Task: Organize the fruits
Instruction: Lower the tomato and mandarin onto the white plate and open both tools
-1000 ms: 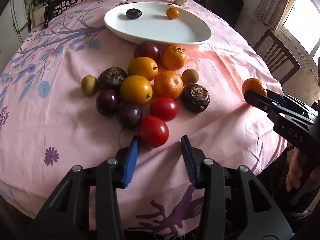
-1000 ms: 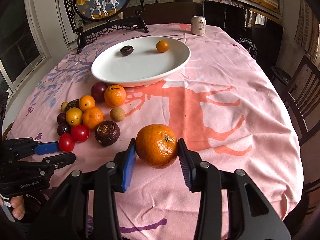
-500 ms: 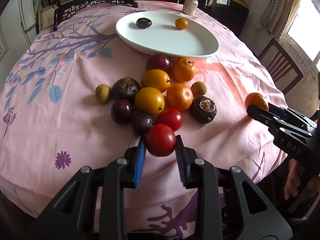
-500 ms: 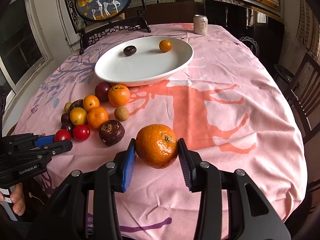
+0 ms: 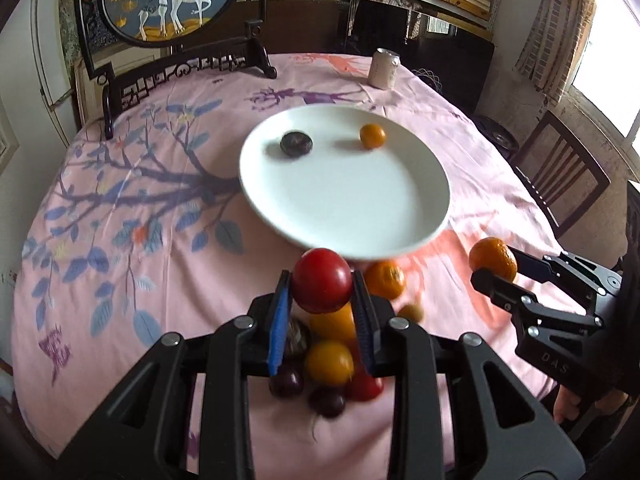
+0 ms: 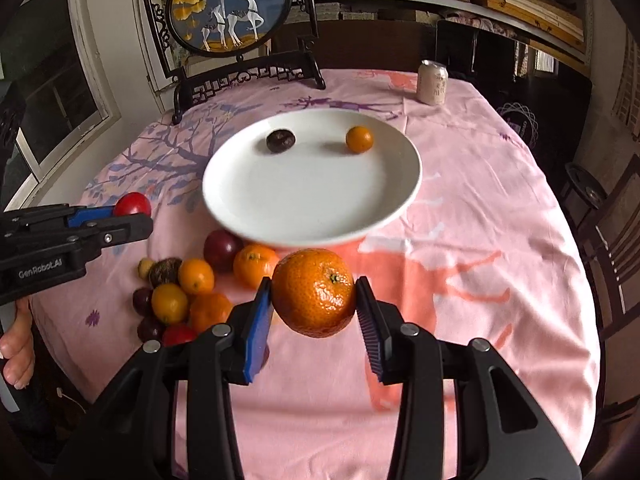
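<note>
Left claw (image 5: 322, 292) clamping red tomato (image 5: 322, 280), right claw (image 6: 315, 306) clamping mandarin (image 6: 314, 292); white plate (image 6: 384, 208) holding two fruits; roughly ten left on table (image 6: 500, 208), pile blurred.

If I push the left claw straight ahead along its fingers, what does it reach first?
Most likely the white plate: its near rim lies just beyond the red tomato held in the left claw. The claw looks raised, so it may pass over the rim; depth is unclear.

A glossy white plate (image 6: 312, 216) sits on wrinkled pink cloth (image 6: 500, 208); the mandarin (image 6: 314, 292) looks pitted.
</note>
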{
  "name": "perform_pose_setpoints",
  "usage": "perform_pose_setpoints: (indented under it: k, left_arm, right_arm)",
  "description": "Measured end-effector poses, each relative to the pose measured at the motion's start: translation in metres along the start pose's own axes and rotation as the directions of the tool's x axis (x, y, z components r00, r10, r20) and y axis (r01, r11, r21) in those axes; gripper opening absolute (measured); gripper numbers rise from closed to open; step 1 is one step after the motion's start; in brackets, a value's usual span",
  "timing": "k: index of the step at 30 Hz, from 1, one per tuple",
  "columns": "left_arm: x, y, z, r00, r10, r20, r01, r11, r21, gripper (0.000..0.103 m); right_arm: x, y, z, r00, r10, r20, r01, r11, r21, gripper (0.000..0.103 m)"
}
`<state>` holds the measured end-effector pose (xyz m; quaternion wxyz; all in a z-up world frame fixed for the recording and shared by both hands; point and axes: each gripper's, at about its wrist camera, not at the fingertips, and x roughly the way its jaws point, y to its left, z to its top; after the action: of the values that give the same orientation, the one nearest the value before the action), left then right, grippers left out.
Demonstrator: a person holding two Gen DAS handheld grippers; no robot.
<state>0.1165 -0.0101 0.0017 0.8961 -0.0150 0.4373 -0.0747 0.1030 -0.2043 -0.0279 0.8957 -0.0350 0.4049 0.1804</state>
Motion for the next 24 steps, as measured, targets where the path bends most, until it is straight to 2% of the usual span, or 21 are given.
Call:
perform_pose_setpoints:
  k: [4,8,12,19,21,22,24]
  left_arm:
    - [0.047,0.004,0.071,1.000,-0.003,-0.024,0.003,1.000,-0.028,0.029]
    - [0.108,-0.001,0.113,0.995,-0.038,-0.096,0.033,0.998,-0.048,0.029]
    - [0.144,-0.009,0.129,0.991,-0.048,-0.129,0.042,0.998,-0.051,0.030]
    - [0.166,-0.017,0.140,0.988,-0.053,-0.142,0.048,0.998,-0.042,0.030]
    - [0.163,-0.016,0.143,0.991,-0.048,-0.126,0.043,0.998,-0.043,0.035]
    - [0.159,-0.015,0.144,0.992,-0.050,-0.118,0.045,0.998,-0.046,0.046]
    - [0.143,-0.011,0.143,0.995,-0.047,-0.091,0.043,0.998,-0.051,0.049]
  right_arm:
    - [0.041,-0.009,0.058,0.999,-0.038,0.025,0.039,0.999,-0.035,0.042]
    - [0.099,-0.031,0.093,0.993,-0.113,-0.025,0.112,0.993,-0.026,0.042]
    - [0.133,-0.051,0.106,0.989,-0.120,-0.083,0.121,0.993,0.010,0.042]
    - [0.148,-0.064,0.109,0.989,-0.111,-0.097,0.116,0.993,0.038,0.042]
    - [0.150,-0.063,0.109,0.988,-0.123,-0.098,0.127,0.991,0.035,0.045]
    - [0.149,-0.063,0.109,0.988,-0.124,-0.095,0.127,0.991,0.035,0.048]
    - [0.138,-0.059,0.110,0.989,-0.132,-0.072,0.134,0.991,0.020,0.049]
